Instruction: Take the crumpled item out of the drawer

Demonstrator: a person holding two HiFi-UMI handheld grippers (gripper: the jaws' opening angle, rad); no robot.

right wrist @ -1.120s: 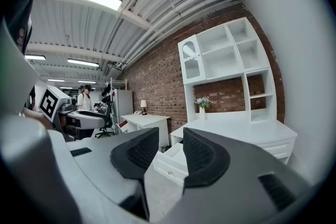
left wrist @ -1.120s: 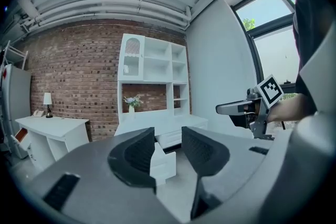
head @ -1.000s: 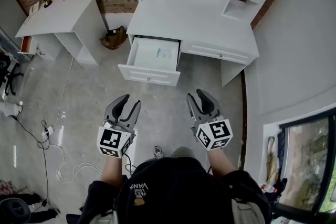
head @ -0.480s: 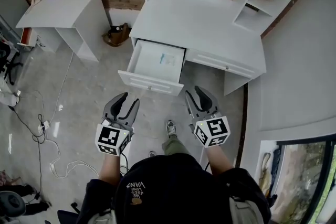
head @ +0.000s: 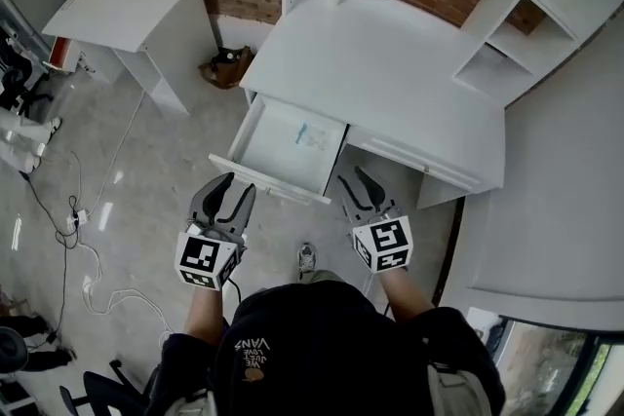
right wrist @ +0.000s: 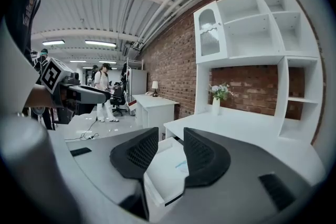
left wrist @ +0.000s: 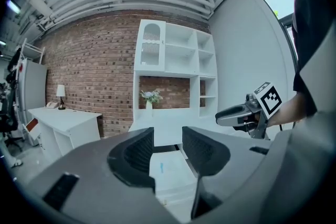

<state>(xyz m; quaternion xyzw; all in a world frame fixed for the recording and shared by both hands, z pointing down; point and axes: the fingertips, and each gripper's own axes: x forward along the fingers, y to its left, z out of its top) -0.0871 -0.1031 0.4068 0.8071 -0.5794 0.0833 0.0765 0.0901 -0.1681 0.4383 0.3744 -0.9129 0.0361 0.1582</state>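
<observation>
"Where's the thing they're after?"

"In the open drawer point(head: 268, 181) under the left end of the white desk point(head: 390, 63). The crumpled item point(head: 310, 133), pale with a touch of blue, lies on the drawer floor beside the right wall, nearer the back corner than the front."

"And the grippers?"

"Both are short of it. The left gripper point(head: 237, 190) hangs just outside the drawer's front edge with its jaws apart and nothing between them. The right gripper point(head: 356, 182) is by the front right corner, released too, and it holds nothing either. Each camera looks between its jaws into the drawer."

"So nothing's been picked up."

"No. I'd call this the approach: the drawer is already open, the reach in hasn't begun."

"Which one goes in?"

"I'd guess the right, since the item sits on its side. It would need to clear the front edge, drop along the right wall and straddle the item before closing. The thing looks light and thin, so the jaws should meet it low, close to the drawer floor, or they may pinch air."
</observation>
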